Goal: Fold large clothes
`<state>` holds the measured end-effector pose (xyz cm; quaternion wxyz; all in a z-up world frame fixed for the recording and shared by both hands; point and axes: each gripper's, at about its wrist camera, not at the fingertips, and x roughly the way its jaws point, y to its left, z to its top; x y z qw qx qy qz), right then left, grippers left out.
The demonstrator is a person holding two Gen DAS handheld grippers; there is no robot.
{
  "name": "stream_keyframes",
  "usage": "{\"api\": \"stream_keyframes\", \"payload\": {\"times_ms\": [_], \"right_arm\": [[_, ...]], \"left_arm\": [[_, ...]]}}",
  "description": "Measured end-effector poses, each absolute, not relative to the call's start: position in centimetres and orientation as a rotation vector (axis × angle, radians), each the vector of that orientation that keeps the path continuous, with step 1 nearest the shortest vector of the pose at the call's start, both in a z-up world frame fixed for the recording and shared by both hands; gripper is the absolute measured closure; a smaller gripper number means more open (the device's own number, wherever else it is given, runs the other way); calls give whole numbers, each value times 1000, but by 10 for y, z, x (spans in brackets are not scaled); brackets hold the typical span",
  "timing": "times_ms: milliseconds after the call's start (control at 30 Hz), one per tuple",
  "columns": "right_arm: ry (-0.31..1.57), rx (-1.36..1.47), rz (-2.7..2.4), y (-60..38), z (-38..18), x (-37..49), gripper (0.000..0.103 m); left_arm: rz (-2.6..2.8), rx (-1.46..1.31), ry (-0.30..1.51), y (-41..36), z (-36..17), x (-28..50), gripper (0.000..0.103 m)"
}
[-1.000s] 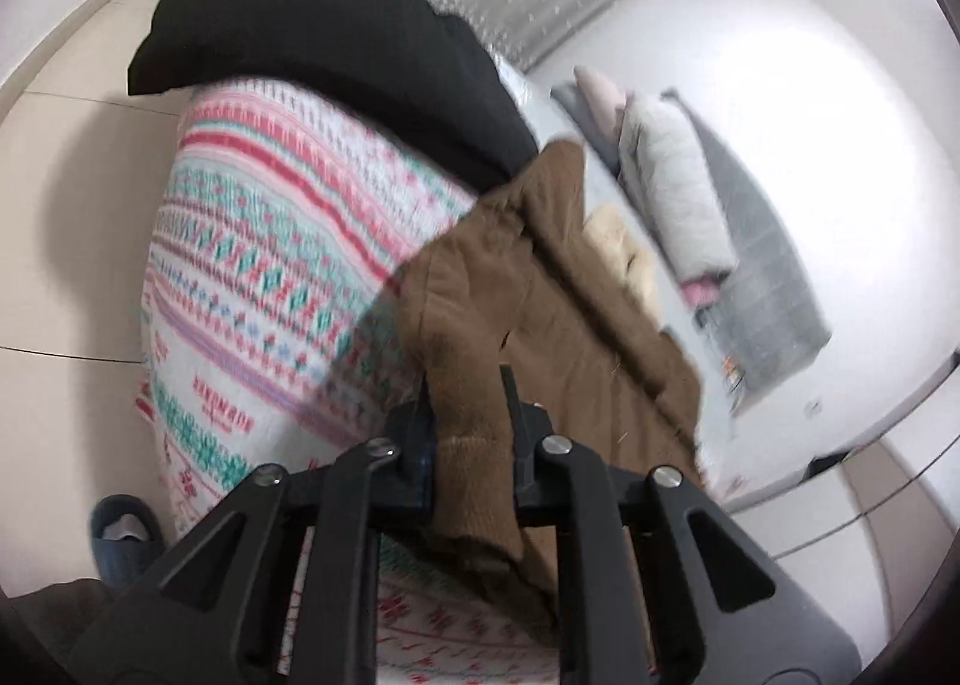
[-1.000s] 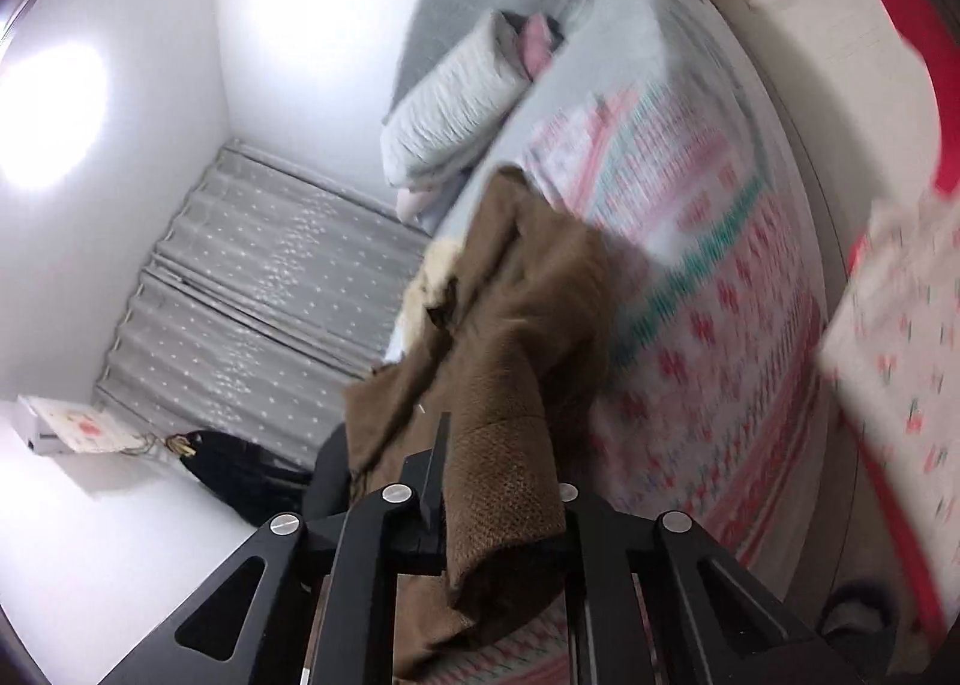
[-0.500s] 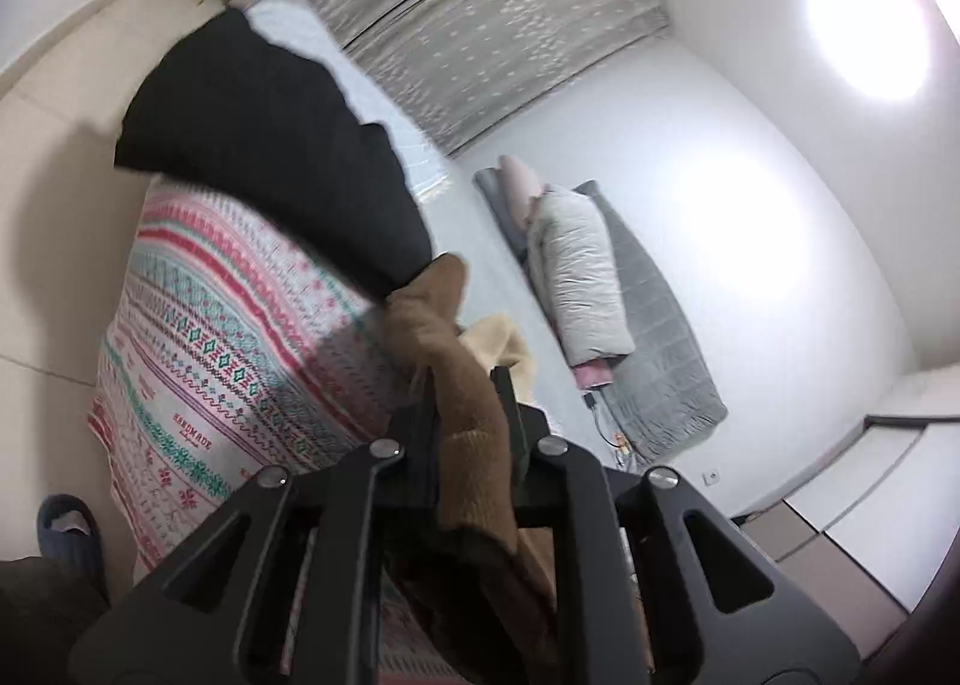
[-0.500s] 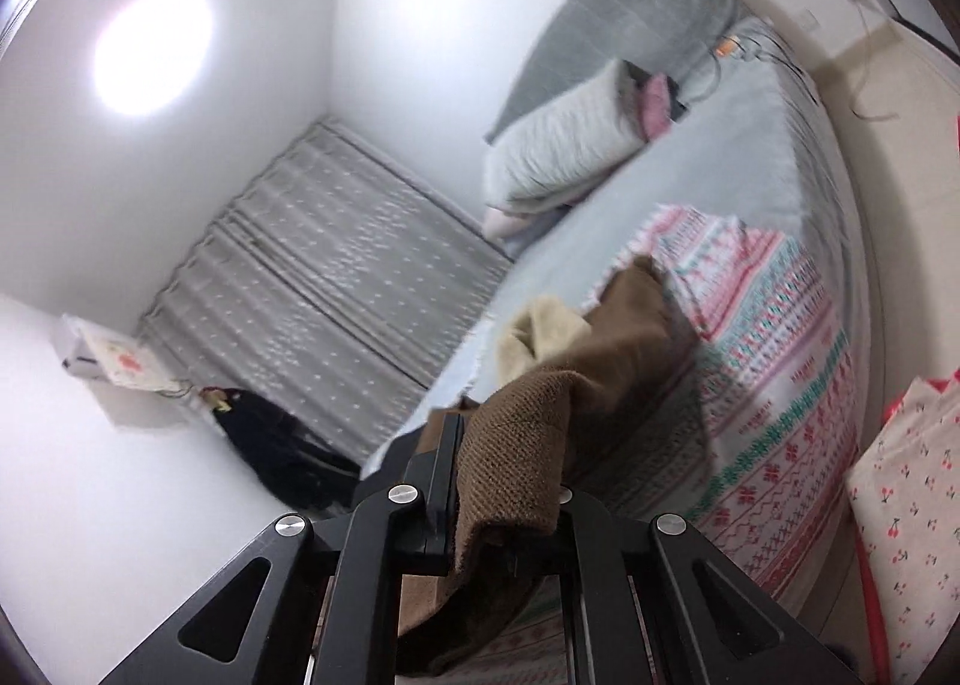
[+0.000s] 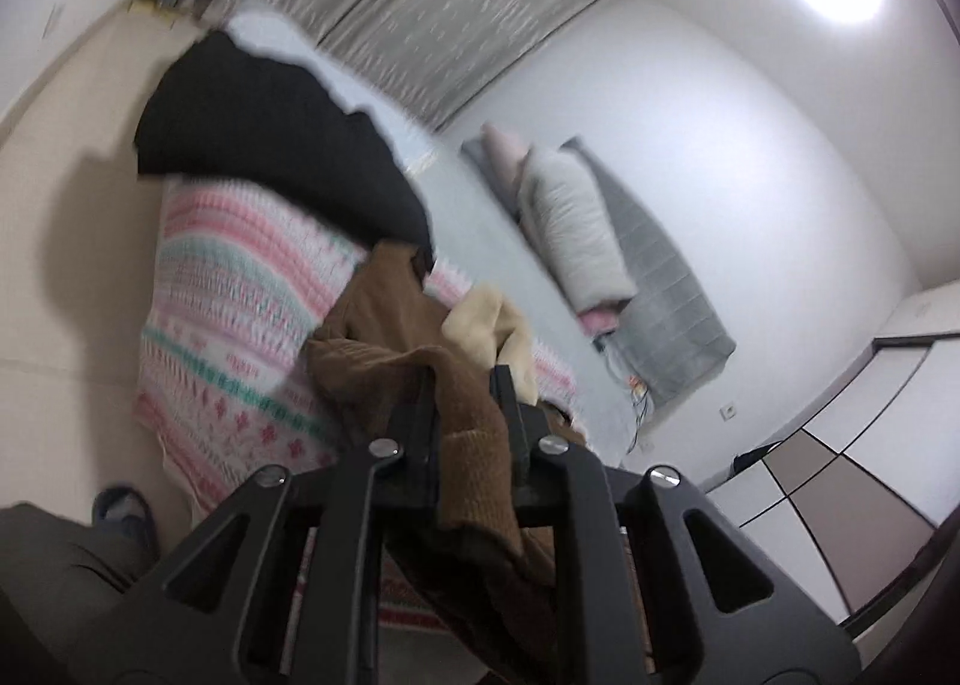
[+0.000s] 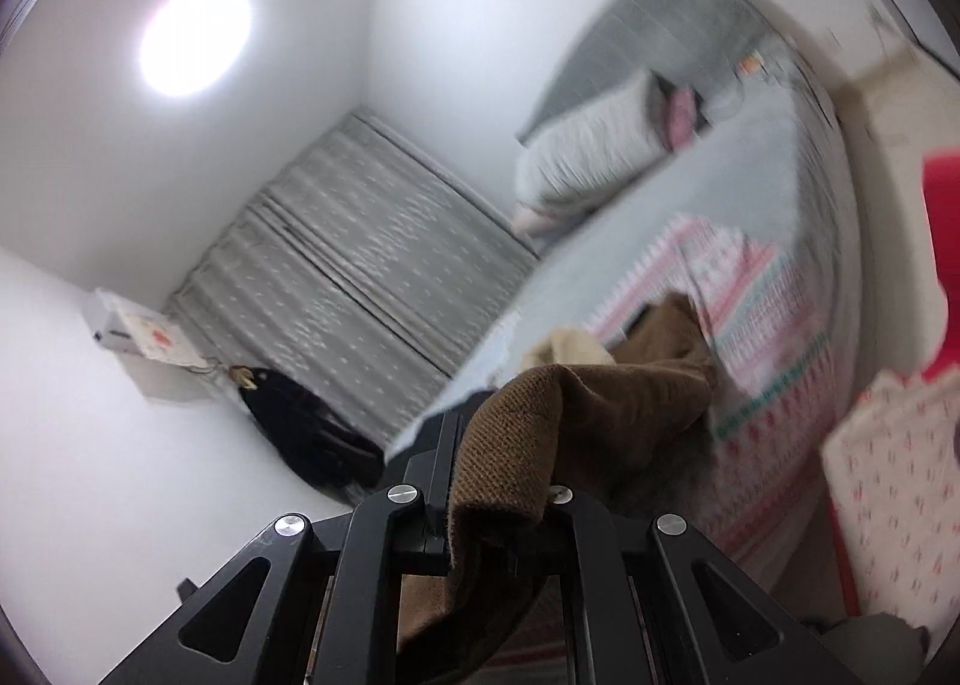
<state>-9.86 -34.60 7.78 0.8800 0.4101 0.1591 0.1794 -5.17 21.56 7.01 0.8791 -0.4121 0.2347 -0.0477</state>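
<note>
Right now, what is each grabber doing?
Left gripper: closed, holding the brown garment.
Right gripper: closed, holding the same brown garment.

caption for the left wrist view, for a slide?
Left gripper clamps brown knit garment lifted above patterned blanket on the bed, black garment beyond.

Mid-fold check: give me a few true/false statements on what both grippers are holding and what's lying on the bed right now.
1. The left gripper is shut on the brown garment. True.
2. The right gripper is open and empty. False: it also clamps the brown garment.
3. A black garment lies on the bed, beyond the patterned blanket. True.
4. The brown garment lies flat on the blanket. False: it is bunched and partly lifted.
5. The pillow sits on the patterned blanket. False: it lies apart, by the grey headboard.
</note>
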Motion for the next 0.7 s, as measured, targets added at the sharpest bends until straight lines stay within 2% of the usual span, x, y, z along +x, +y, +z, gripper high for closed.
{"api": "stream_keyframes", "payload": {"times_ms": [333, 700], "right_arm": [[320, 907, 358, -356, 66, -60, 93], [313, 915, 339, -354, 92, 40, 93]], "left_arm": [[-46, -804, 479, 215, 92, -24, 87], [60, -758, 516, 218, 110, 92, 87]]}}
